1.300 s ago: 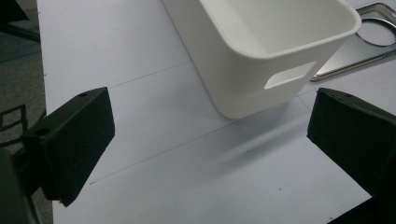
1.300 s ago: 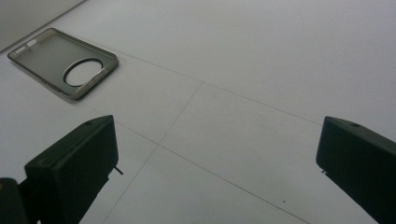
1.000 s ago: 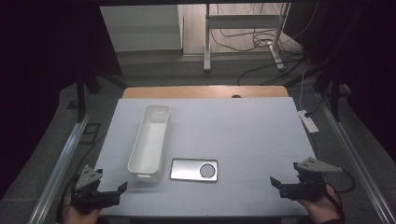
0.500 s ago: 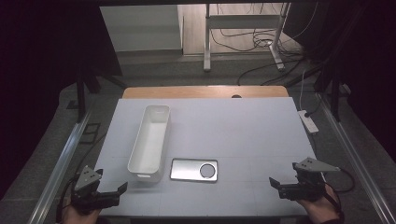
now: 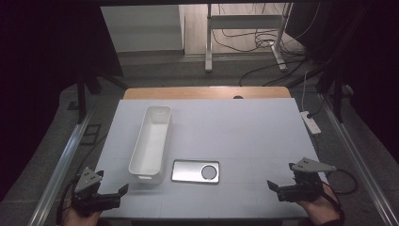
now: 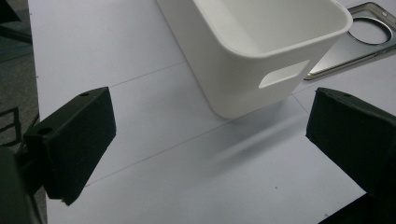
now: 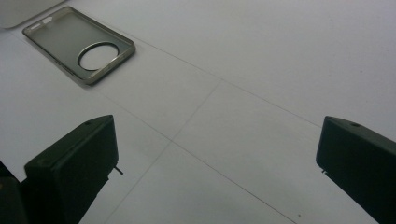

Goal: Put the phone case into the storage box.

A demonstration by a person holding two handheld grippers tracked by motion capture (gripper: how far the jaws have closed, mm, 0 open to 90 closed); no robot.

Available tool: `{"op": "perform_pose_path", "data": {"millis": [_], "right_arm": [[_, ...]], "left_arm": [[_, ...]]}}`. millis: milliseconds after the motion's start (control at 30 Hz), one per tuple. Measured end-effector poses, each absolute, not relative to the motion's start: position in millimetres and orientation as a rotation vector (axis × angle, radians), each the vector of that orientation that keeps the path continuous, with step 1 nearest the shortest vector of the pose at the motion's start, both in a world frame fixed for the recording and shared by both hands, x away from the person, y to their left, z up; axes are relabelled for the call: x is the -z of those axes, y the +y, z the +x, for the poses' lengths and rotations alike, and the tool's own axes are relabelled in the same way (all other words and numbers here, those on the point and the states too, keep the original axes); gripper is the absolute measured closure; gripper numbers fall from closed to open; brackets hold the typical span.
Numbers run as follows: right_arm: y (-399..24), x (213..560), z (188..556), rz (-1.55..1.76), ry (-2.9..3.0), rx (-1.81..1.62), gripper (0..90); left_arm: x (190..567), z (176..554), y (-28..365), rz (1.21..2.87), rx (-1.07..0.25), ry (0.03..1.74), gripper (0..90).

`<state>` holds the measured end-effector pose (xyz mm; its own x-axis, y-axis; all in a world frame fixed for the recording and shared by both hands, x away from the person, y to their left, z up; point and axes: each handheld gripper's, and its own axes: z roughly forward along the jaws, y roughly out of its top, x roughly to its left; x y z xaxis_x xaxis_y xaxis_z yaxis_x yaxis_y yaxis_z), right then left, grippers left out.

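Grippers, left (image 5: 120, 193) and right (image 5: 275, 187), remain parted; nothing shifted.

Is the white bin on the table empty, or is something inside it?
Empty. The white bin stands upright, and the high view shows only its bare white floor.

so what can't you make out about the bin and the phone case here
- white bin: far end cut off by the left gripper view's top edge.
- phone case: cut off by that view's right edge, partly behind the bin.
- Phone case material: high view too small to tell.
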<state>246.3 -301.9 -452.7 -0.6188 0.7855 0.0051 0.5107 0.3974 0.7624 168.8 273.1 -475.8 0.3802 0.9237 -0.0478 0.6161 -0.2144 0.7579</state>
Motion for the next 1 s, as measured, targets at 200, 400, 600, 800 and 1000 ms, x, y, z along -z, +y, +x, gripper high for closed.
{"op": "perform_pose_path", "data": {"millis": [200,400,600,800,1000], "right_arm": [[-297,452,250,1.104,2.324,-1.087,0.0],[-292,451,254,1.085,2.338,-1.089,0.0],[-285,449,258,1.069,2.342,-1.137,0.0],[-274,449,262,1.025,2.390,-1.138,0.0],[-262,448,267,1.027,2.426,-1.150,0.0]], "left_arm": [[476,169,273,1.933,-0.555,1.328,2.4],[476,169,274,1.929,-0.554,1.329,2.5],[476,169,273,1.929,-0.555,1.329,2.6],[476,169,274,1.929,-0.556,1.328,2.7],[476,168,273,1.931,-0.556,1.327,2.6]]}}
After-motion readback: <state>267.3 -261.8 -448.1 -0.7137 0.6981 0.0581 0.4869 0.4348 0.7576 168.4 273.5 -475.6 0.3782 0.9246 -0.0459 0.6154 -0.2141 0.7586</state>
